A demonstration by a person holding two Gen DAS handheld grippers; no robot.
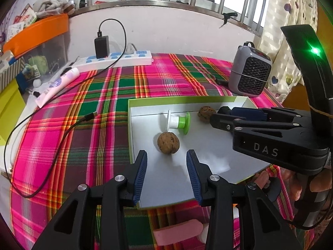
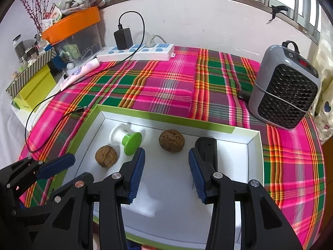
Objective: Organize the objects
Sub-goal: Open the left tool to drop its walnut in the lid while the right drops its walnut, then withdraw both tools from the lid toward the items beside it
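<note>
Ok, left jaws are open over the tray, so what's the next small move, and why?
Probably ease the left gripper forward and down around the nearer walnut. It lies loose in the tray just ahead of the open jaws, roughly centred, with the spool clear behind it.

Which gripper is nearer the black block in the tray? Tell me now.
Right. The right gripper hangs open with one fingertip right beside the black block. The left gripper, also open, sits across the tray by the smoother walnut.
</note>
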